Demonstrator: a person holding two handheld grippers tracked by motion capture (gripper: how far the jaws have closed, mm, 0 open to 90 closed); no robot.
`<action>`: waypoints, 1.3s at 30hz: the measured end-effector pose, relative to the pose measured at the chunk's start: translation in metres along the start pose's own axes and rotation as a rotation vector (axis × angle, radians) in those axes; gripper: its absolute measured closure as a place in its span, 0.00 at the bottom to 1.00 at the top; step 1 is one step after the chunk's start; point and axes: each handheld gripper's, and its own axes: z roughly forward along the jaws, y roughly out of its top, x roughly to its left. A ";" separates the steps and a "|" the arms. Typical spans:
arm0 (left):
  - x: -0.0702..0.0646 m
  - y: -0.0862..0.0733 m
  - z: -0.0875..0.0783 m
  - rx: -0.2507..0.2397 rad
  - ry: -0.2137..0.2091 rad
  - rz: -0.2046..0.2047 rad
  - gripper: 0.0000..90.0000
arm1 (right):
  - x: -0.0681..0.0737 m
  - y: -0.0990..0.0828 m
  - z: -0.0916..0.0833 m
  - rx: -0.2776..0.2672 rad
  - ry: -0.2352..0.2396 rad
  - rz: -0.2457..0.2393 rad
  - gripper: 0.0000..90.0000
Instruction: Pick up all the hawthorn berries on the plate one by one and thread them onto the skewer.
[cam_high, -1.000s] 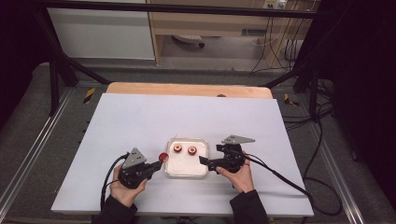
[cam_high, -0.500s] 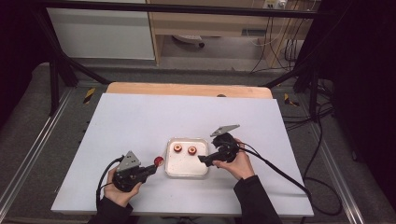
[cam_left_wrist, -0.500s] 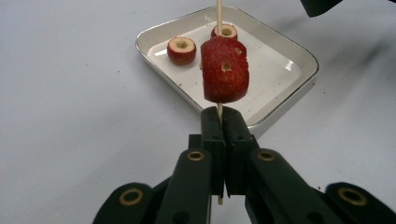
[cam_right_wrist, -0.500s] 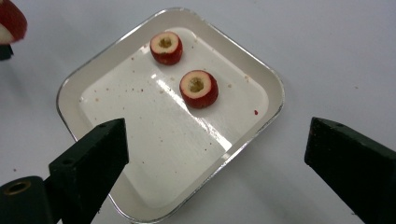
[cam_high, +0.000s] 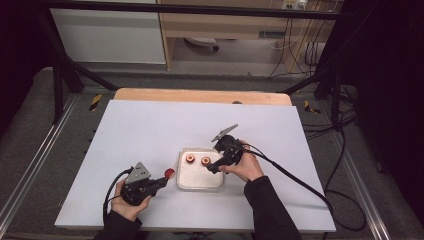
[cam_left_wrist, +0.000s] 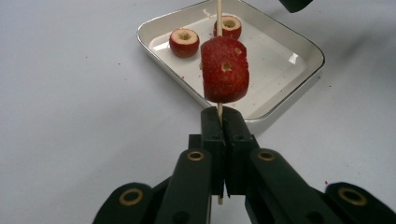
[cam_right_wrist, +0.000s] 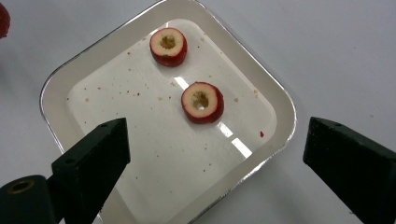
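Your left hand-held gripper (cam_left_wrist: 219, 126) was clamped on a skewer (cam_left_wrist: 218, 18) carrying one red fruit piece (cam_left_wrist: 225, 70), near and left of the tray (cam_high: 181, 181). Your right hand-held gripper (cam_right_wrist: 215, 154) hung with jaws apart over the tray on the bench (cam_high: 150, 130). One piece was threaded; two pieces (cam_right_wrist: 202, 102) were left.

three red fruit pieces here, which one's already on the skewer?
The fruit piece threaded on the wooden skewer, which the left gripper clamps, held beside the tray. The other two pieces lie loose in the tray, cored faces up.
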 end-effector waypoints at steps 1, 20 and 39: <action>0.000 0.000 0.000 -0.001 0.001 -0.001 0.98 | 0.000 0.003 0.002 0.006 0.000 -0.005 0.10; 0.000 -0.001 0.001 0.005 -0.005 -0.001 0.98 | -0.007 0.025 0.035 0.114 0.096 -0.041 0.40; 0.001 -0.001 0.001 0.006 -0.006 0.000 0.98 | -0.009 0.024 0.049 0.144 0.114 -0.064 0.64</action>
